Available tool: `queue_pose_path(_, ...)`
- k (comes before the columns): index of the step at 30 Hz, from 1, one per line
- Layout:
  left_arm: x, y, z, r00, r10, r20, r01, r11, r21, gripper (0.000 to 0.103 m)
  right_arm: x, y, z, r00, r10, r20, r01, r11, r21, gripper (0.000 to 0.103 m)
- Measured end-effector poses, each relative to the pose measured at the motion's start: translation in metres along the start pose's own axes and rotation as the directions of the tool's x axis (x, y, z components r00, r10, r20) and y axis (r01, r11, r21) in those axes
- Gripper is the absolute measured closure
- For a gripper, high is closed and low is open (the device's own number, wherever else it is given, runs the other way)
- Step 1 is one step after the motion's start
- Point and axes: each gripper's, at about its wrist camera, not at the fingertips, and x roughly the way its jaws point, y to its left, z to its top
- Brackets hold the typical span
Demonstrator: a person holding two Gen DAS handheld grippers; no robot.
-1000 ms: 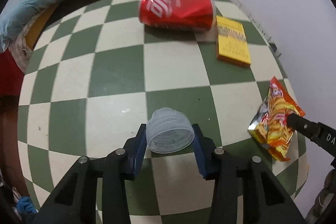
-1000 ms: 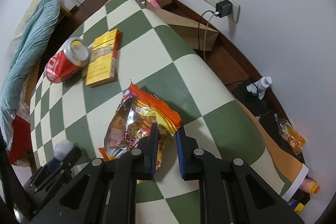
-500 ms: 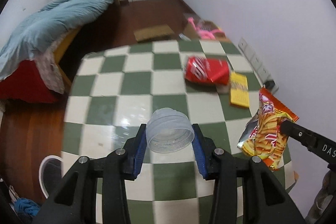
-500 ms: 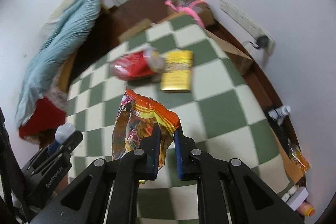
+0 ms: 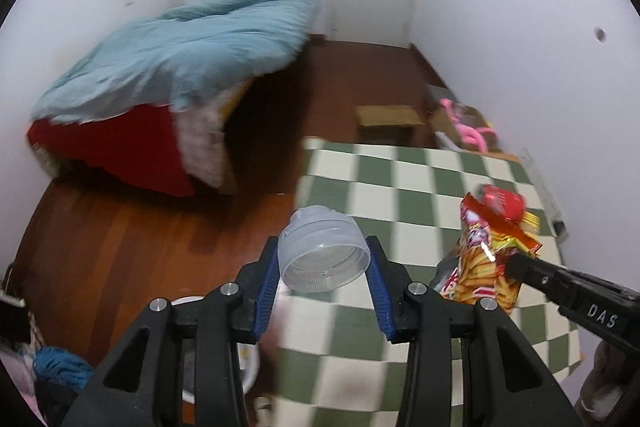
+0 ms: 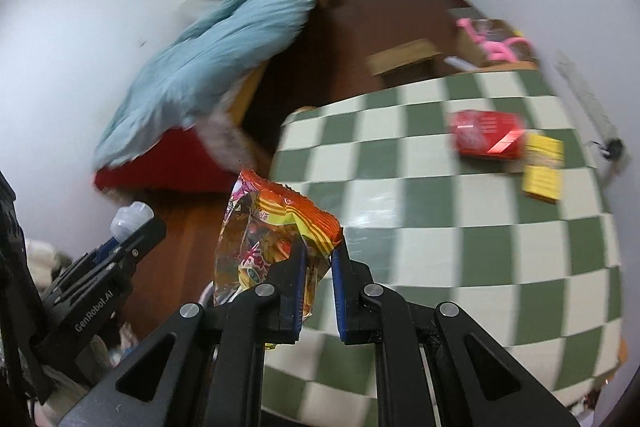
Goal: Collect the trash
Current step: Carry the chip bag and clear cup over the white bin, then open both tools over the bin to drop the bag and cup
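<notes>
My left gripper [image 5: 323, 259] is shut on a translucent plastic cup [image 5: 323, 251], held in the air over the table's left edge. My right gripper [image 6: 320, 247] is shut on an orange snack bag [image 6: 272, 227], which hangs crumpled above the checkered table [image 6: 440, 195]. The snack bag [image 5: 480, 259] and the right gripper's dark finger also show at the right of the left wrist view. The left gripper with the cup [image 6: 130, 217] shows at the left of the right wrist view. A red soda can [image 6: 486, 134] lies on its side at the table's far side.
A yellow box [image 6: 544, 171] lies by the can. A white bin rim [image 5: 248, 359] shows low on the wooden floor [image 5: 120, 235], under my left gripper. A bed with a blue quilt [image 5: 180, 51] stands at the left. Cardboard boxes [image 5: 388, 117] and a pink item [image 5: 472, 131] sit beyond the table.
Both grippers have risen and drawn back left from the table, carrying the cup and the snack bag. The table now lies lower and to the right; floor, bed and bin rim have come into view.
</notes>
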Motion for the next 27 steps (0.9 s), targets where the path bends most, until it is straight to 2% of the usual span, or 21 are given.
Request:
queue_pose_path(5, -0.001, 0.074, -0.02, 0.998, 0.051, -0.036, -0.053, 0.995, -0.083, 0.065, 0.052, 0.077, -0.016, 0.995, 0.055, -0.089, -0.063, 0.994, -0.087, 0.091)
queue_pose_path(8, 0.008, 0.115, -0.039, 0.994, 0.074, -0.082, -0.084, 0.988, -0.13, 0.065, 0.088, 0.111, -0.032, 0.987, 0.06, -0.151, -0.079, 0.989, -0.121, 0.091)
queue_pose_path(11, 0.028, 0.158, -0.063, 0.984, 0.089, -0.156, -0.117, 0.976, -0.183, 0.065, 0.134, 0.143, -0.051, 0.974, 0.041, -0.223, -0.077, 0.985, -0.154, 0.091)
queue_pose_path(14, 0.057, 0.196, -0.089, 0.968, 0.07, -0.241, -0.13, 0.961, -0.243, 0.065, 0.188, 0.162, -0.072, 0.951, 0.01, -0.31, -0.065, 0.984, -0.167, 0.091)
queue_pose_path(17, 0.091, 0.225, -0.113, 0.947, 0.035, -0.318, -0.135, 0.945, -0.298, 0.065, 0.24, 0.173, -0.096, 0.915, -0.02, -0.403, -0.051, 0.985, -0.165, 0.091)
queue_pose_path(19, 0.117, 0.241, -0.128, 0.928, -0.002, -0.373, -0.136, 0.93, -0.341, 0.065, 0.272, 0.18, -0.111, 0.892, -0.052, -0.45, -0.033, 0.983, -0.179, 0.091)
queue_pose_path(20, 0.127, 0.249, -0.135, 0.92, -0.02, -0.392, -0.133, 0.924, -0.359, 0.065, 0.284, 0.183, -0.116, 0.883, -0.072, -0.464, -0.022, 0.981, -0.193, 0.091)
queue_pose_path(22, 0.152, 0.262, -0.151, 0.891, -0.071, -0.448, -0.127, 0.909, -0.396, 0.065, 0.31, 0.19, -0.128, 0.863, -0.106, -0.495, -0.006, 0.975, -0.22, 0.091)
queue_pose_path(24, 0.169, 0.274, -0.163, 0.87, -0.119, -0.478, -0.114, 0.895, -0.432, 0.065, 0.333, 0.196, -0.137, 0.841, -0.134, -0.524, 0.003, 0.97, -0.243, 0.091)
queue_pose_path(27, 0.187, 0.286, -0.178, 0.842, -0.139, -0.521, -0.14, 0.877, -0.46, 0.064, 0.363, 0.204, -0.147, 0.817, -0.172, -0.55, 0.009, 0.958, -0.286, 0.091)
